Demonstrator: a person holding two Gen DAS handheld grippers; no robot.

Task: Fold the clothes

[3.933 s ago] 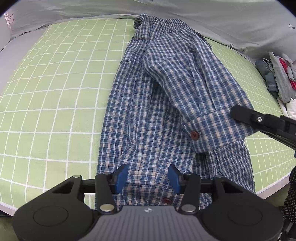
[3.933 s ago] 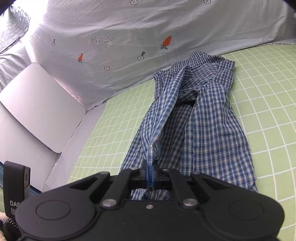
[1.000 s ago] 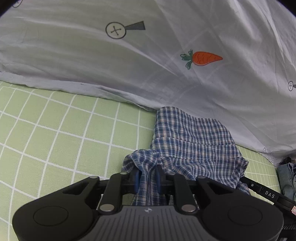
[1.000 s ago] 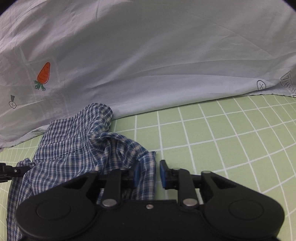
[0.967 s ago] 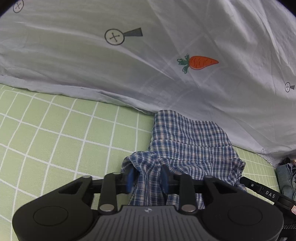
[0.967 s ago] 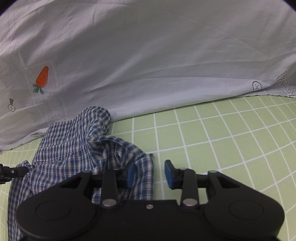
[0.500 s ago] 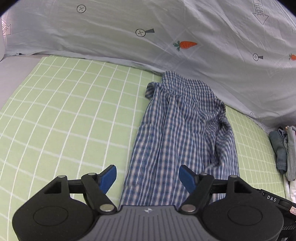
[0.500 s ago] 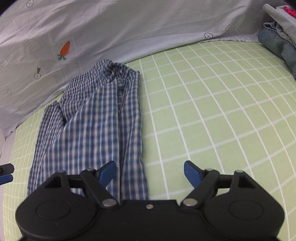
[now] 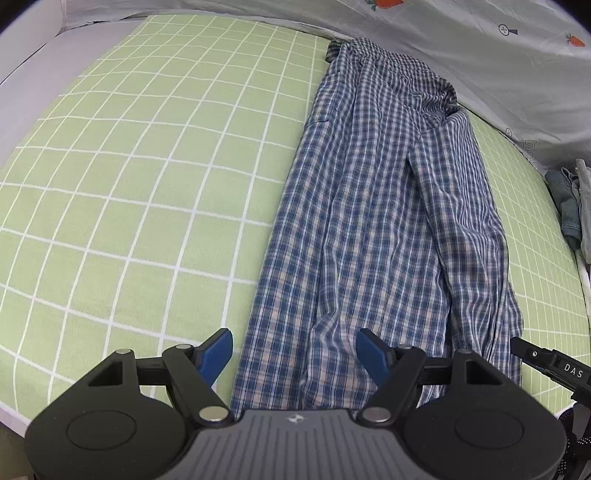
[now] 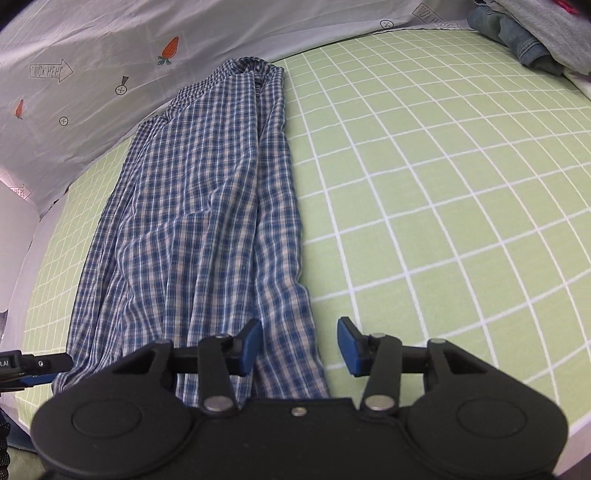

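A blue and white plaid shirt [image 9: 373,206] lies as a long narrow strip on the green grid sheet [image 9: 147,166], its collar end at the far side by the grey backdrop. It also shows in the right wrist view [image 10: 199,221]. My left gripper [image 9: 295,356] is open and empty, above the near hem of the shirt. My right gripper [image 10: 299,345] is open and empty, above the shirt's near right edge. The tip of the right gripper [image 9: 550,365] shows in the left wrist view, and the left gripper's tip [image 10: 33,365] in the right wrist view.
A grey backdrop sheet [image 10: 110,44] with carrot prints hangs behind the bed. A pile of denim and grey clothes [image 10: 532,33] lies at the far right corner, also seen in the left wrist view [image 9: 572,218]. The bed's near edge [image 10: 554,410] runs below my grippers.
Both grippers let go of the shirt at its far collar end, opened wide and pulled back to the near hem. The shirt now lies flat as a folded strip.
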